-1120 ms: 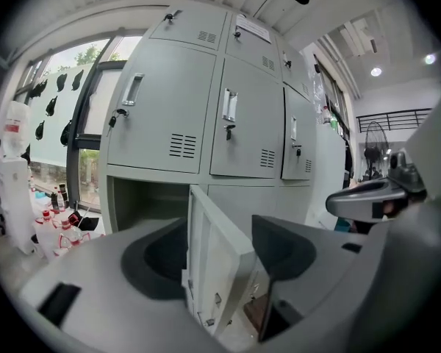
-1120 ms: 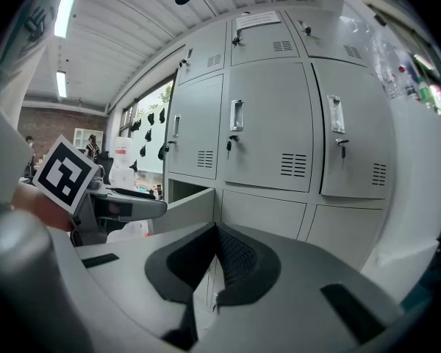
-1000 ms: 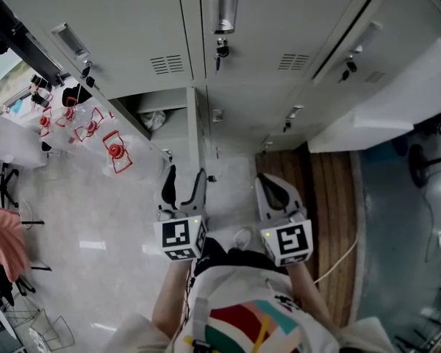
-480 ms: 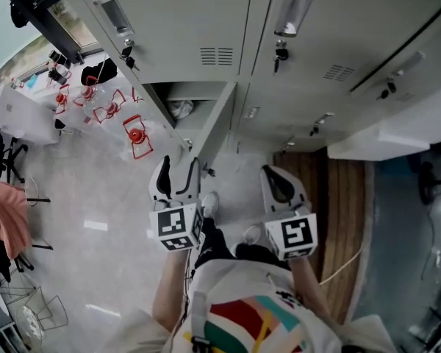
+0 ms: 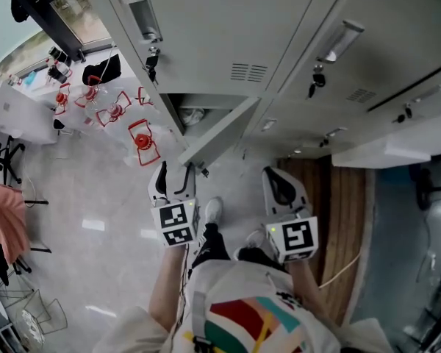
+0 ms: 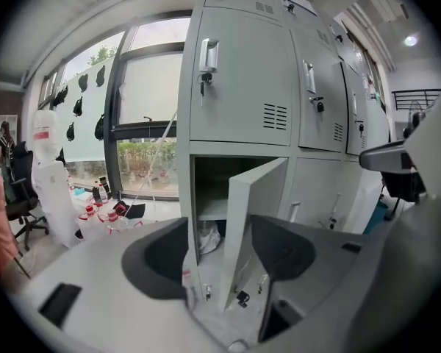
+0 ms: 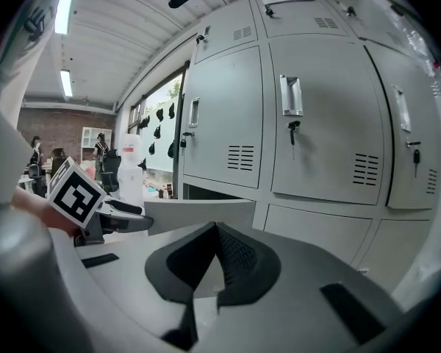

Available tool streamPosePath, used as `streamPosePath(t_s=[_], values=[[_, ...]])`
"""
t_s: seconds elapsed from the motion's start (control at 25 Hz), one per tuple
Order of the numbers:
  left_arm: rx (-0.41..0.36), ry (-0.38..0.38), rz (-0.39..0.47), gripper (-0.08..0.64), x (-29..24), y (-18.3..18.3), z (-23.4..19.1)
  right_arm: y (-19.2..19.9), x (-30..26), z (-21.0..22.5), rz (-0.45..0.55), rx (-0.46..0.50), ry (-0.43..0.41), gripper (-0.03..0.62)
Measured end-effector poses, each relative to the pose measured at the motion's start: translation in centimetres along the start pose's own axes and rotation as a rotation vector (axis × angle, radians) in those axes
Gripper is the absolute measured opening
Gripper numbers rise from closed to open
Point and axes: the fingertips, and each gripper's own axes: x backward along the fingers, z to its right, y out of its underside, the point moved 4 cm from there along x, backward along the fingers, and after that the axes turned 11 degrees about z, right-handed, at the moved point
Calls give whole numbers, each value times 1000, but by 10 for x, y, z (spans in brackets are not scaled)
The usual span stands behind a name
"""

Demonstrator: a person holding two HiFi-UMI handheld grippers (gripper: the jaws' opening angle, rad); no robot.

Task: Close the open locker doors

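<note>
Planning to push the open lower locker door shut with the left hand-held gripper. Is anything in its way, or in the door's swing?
Nothing visible. The left hand-held gripper, jaws apart, faces the open door with nothing between. The crumpled white thing sits back inside the compartment, so the swing looks clear.

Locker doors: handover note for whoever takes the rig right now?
Left hand-held gripper: jaws apart, empty, aimed at the open door, near its free edge; contact unclear.
Right hand-held gripper: jaws together, empty, off to the right of that door.
The open door: bottom row, left end of the bank, swung about halfway out.
Done: the other locker doors in view are shut.
Left: push this one closed.
</note>
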Motion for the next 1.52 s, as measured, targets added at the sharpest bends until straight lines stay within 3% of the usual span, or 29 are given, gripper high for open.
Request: streamPosePath(t_s=[0.32, 0.56, 0.72, 0.88, 0.96, 1.24, 1.52], values=[[57, -13, 4, 256, -34, 0, -41, 0, -37, -17, -30, 14, 6, 5], [124, -45, 5, 256, -55, -4, -65, -2, -48, -21, -46, 0, 87, 5], [87, 21, -6, 254, -67, -9, -53, 6, -47, -25, -66, -14, 100, 5], [118, 53, -2, 214, -76, -11, -28, 10, -52, -19, -81, -47, 90, 5], [123, 43, 3, 186, -82, -14, -20, 10, -56, -11, -71, -63, 93, 5], [199, -44, 0, 186, -99, -26, -17, 6, -62, 11, -47, -64, 55, 5], [157, -80, 5, 186, -128, -30, -21, 10, -62, 31, -53, -66, 54, 5]])
